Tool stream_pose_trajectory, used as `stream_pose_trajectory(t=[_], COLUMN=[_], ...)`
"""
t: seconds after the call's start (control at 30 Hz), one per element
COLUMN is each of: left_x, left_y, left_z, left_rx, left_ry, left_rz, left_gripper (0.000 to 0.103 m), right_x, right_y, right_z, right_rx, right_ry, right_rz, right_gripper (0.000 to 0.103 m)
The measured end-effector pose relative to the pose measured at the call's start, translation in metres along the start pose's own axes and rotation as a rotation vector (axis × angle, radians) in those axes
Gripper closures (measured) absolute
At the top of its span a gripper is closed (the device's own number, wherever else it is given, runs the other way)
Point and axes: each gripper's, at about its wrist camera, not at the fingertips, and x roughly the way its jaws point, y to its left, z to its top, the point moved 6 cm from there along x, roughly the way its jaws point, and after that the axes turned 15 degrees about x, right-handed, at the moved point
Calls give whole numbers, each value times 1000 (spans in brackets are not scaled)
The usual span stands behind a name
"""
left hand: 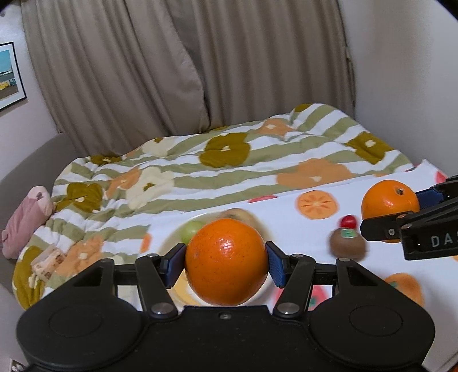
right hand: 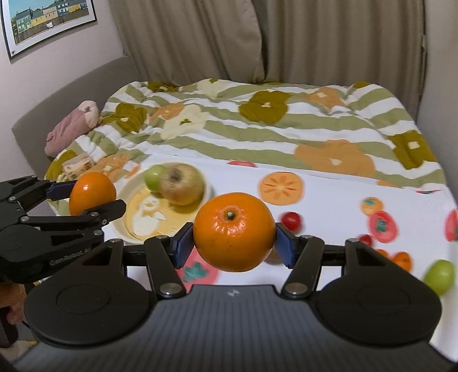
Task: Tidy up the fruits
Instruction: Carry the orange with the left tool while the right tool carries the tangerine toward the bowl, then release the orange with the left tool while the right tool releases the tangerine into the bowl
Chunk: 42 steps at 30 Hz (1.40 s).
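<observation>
Two oranges are showing, one per gripper. The left gripper [left hand: 226, 263] is clamping an orange [left hand: 226, 261] above the plate [right hand: 128, 226], which is carrying an apple [right hand: 181, 184] and a green fruit [right hand: 153, 176]. The right gripper [right hand: 233, 243] is gripping the second orange [right hand: 233, 231] nearer right, jaws spread orange-wide.

Beige curtains [right hand: 257, 37] hanging behind a bed under a green-striped floral quilt [right hand: 272, 126], a grey padded headboard [right hand: 65, 94] along the pale wall, a framed picture of coloured houses [right hand: 48, 20] upper left.
</observation>
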Motion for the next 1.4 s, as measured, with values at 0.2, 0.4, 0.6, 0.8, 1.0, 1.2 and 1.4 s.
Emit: stream_pose_trajectory(t=[0.2, 0.4, 0.6, 0.8, 1.0, 1.2, 1.4], left_x=[34, 77, 115, 136, 147, 135, 117], left_y=[38, 60, 66, 63, 52, 54, 57], left_z=[-18, -35, -46, -54, -60, -58, -65], left_rx=[29, 81, 144, 208, 289, 314, 310], left_ry=[23, 36, 40, 58, 68, 19, 4], left_rz=[-14, -65, -118, -168, -200, -194, -235], left_gripper=[40, 40, 40, 40, 39, 6, 1], right_x=[43, 83, 108, 119, 118, 113, 109], right_y=[46, 70, 77, 76, 73, 75, 80], right_z=[1, -7, -15, -19, -19, -15, -9], right_rx=[12, 59, 96, 132, 155, 157, 127], right_ry=[16, 33, 42, 35, 25, 16, 24], right_rz=[-1, -37, -89, -137, -171, -181, -169], right_gripper=[28, 28, 28, 28, 28, 28, 28])
